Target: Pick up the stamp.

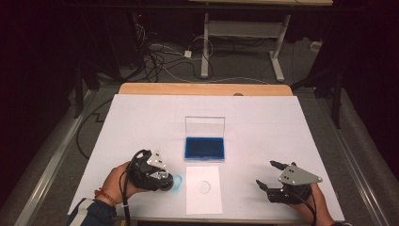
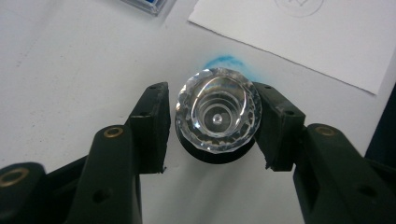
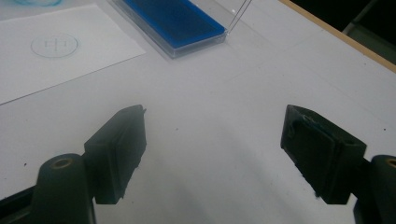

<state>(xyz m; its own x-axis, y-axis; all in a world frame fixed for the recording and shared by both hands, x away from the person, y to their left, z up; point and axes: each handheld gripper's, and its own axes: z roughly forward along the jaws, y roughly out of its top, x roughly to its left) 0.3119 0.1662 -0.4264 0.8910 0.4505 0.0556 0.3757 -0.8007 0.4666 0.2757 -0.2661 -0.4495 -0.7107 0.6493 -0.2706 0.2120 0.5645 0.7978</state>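
Crystal-topped stamp (image 2: 218, 112) upright on white surface (image 2: 70, 70), by blue smear, between left tool (image 2: 212, 122) jaws: right pad touching, left just off, half-closed. Paper sheet (image 1: 203, 188) just right, ink pad (image 1: 204, 148) beyond. Right tool (image 1: 269, 175) wide open, empty, well apart

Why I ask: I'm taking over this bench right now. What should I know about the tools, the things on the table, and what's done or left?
Left tool: jaws either side of the stamp, a slim gap on one side, so not gripping.
Right tool: open, empty, low over the table.
Stamp stands upright on the table beside the paper, by a blue smudge.
Ink pad lies behind the paper, lid up.
Done: a round mark is on the paper.
Left, probably: shut the ink pad lid.
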